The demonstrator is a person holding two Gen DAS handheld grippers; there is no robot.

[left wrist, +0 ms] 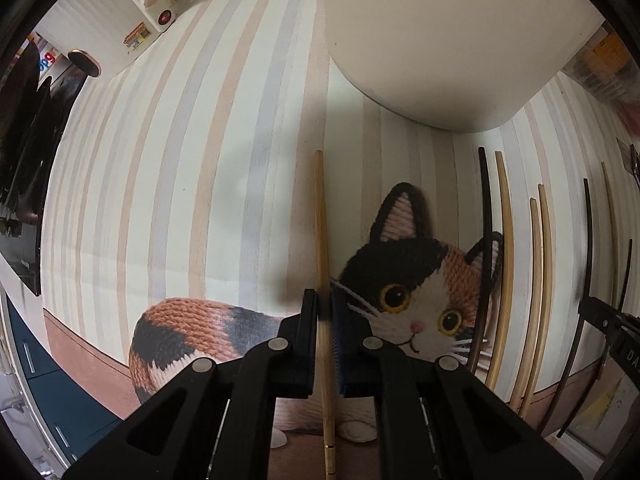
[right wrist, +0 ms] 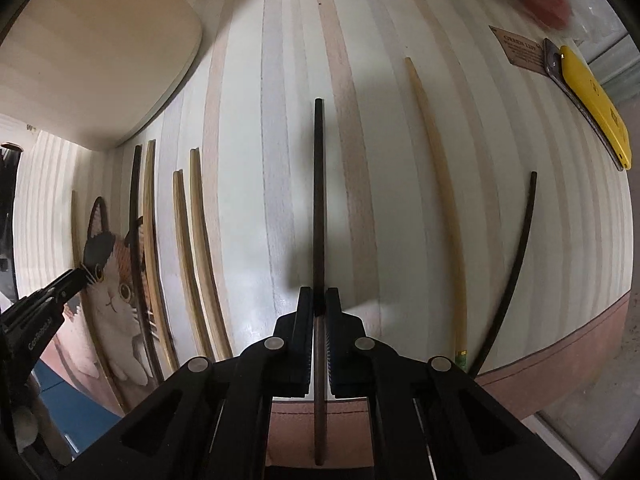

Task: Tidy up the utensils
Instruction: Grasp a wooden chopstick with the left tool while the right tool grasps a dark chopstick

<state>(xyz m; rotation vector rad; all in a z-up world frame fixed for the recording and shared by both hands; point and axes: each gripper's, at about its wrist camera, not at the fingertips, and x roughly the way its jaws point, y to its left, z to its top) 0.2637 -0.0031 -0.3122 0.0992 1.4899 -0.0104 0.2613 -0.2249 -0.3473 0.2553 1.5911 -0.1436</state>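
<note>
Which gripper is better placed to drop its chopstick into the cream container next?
Probably left. The left gripper, shut on the light bamboo chopstick, has the cream rounded container just ahead. In the right gripper view, holding the dark chopstick, it sits far left.

- Your pale bamboo chopstick (left wrist: pixel 321 240) is pinched lengthwise between the left jaws.
- Your dark chopstick (right wrist: pixel 319 200) is clamped likewise on the right.
- Loose chopsticks (right wrist: pixel 192 248), pale and dark, lie roughly parallel on the worktop.
</note>
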